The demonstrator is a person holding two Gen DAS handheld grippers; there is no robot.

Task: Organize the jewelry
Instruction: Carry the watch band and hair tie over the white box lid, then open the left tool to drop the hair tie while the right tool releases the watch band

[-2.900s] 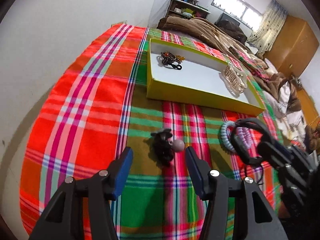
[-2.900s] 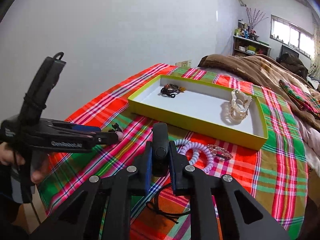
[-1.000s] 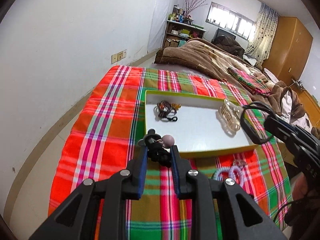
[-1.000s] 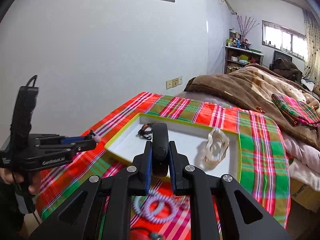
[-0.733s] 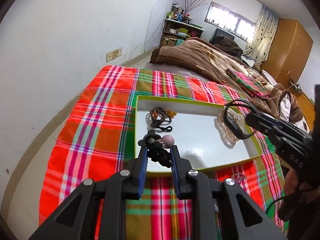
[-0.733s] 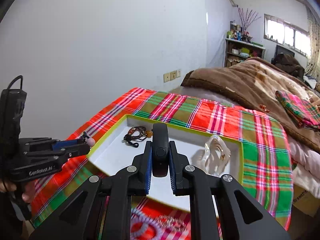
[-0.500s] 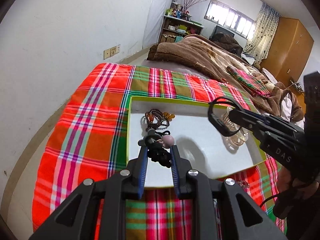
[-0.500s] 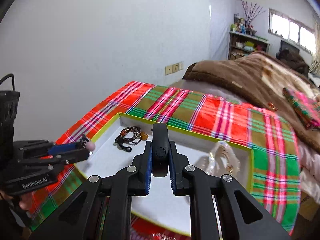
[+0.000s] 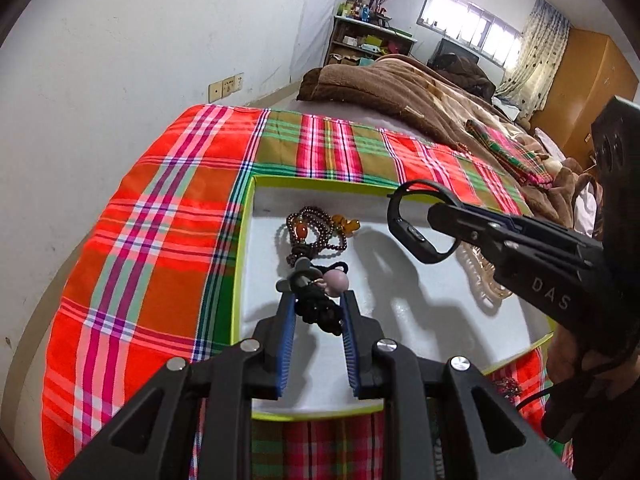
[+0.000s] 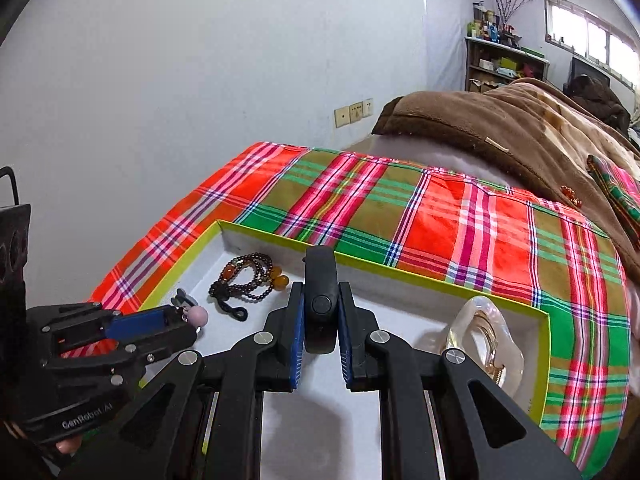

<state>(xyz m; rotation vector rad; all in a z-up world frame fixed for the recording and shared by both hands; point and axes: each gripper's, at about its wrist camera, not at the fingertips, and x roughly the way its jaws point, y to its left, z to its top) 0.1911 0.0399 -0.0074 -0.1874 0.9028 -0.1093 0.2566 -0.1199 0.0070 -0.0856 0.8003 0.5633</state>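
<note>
A shallow yellow-green tray with a white floor lies on the plaid cloth. My left gripper is shut on a black hair tie with a pink bead and holds it above the tray's near left part. My right gripper is shut on a black wristband, held over the tray's middle; the band also shows in the left wrist view. A brown bead bracelet lies at the tray's far left. A clear hair claw lies at its right end.
The red and green plaid cloth covers the table beside a white wall. A brown blanket lies on the bed beyond. A small sparkly piece rests on the cloth in front of the tray's near right rim.
Both grippers have moved forward over the tray, each keeping its item. The left gripper took the black hair tie off the cloth since the oldest frame.
</note>
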